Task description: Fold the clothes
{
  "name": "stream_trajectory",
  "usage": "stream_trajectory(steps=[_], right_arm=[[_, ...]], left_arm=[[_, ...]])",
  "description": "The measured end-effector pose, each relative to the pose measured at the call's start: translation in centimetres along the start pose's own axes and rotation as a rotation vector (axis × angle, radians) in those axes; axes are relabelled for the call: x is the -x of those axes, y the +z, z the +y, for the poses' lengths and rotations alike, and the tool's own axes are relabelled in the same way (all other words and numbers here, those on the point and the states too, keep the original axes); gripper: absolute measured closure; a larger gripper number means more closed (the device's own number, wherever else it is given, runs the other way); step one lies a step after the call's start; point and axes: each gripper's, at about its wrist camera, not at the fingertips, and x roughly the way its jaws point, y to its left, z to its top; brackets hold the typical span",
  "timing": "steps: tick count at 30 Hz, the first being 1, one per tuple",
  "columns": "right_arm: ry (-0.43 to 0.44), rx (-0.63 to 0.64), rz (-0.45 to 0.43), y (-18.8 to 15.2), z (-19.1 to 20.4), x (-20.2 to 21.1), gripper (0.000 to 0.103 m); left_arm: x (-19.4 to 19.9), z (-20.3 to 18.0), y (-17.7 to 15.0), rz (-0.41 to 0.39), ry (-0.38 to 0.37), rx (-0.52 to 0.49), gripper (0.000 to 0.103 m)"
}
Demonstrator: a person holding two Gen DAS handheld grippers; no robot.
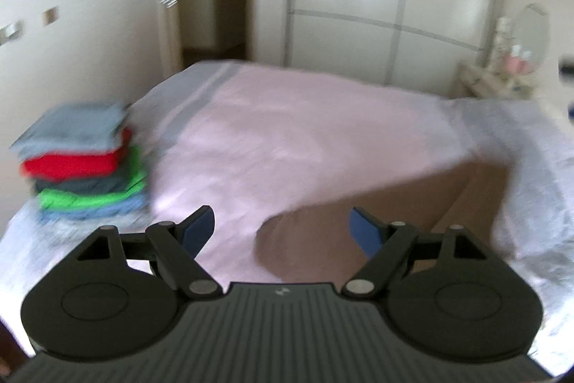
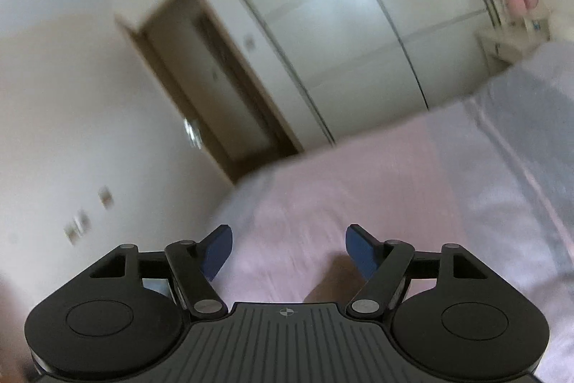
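One stack of folded clothes [image 1: 84, 164] stands at the left edge of the bed [image 1: 287, 131], about six pieces, blurred. One brown garment [image 1: 376, 203] lies unfolded near the front edge.

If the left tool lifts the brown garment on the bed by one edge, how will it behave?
The brown garment probably hangs floppy: it lies soft and rumpled on the bed. Likely light, thin cloth. The open left tool may catch one layer only.
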Motion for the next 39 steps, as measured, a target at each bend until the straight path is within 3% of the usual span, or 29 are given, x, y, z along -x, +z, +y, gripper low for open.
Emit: stream_trajectory(steps=[8, 10, 16, 20, 25, 32, 39], right_arm=[[-0.12, 0.117, 0.292, -10.9, 0.2, -2.5, 0.03], [-0.152, 0.152, 0.359, -13.5, 0.0, -2.9, 0.03], [-0.187, 0.194, 0.458, -19.8, -2.9, -0.7, 0.03], [-0.193, 0.202, 0.482, -21.3, -4.3, 1.6, 0.03], [-0.189, 0.189, 0.513, -22.3, -5.2, 5.9, 0.03], [-0.177, 0.187, 0.568, -24.4, -5.9, 7.6, 0.03], [-0.172, 0.208, 0.533, -23.8, -6.0, 8.4, 0.03]], left_arm=[[2.4, 3.5, -7.9, 0.18, 0.118, 0.014, 0.023], [2.9, 2.0, -9.5, 0.224, 0.111, 0.006, 0.023], [4.2, -3.3, -11.8, 0.246, 0.048, -0.062, 0.023], [5.2, -6.2, -13.3, 0.251, 0.02, -0.091, 0.023], [6.7, -7.7, -16.0, 0.285, 0.04, -0.101, 0.023], [9.4, -8.7, -18.2, 0.309, 0.075, -0.099, 0.023], [10.3, -9.3, -18.1, 0.283, 0.076, -0.103, 0.023]])
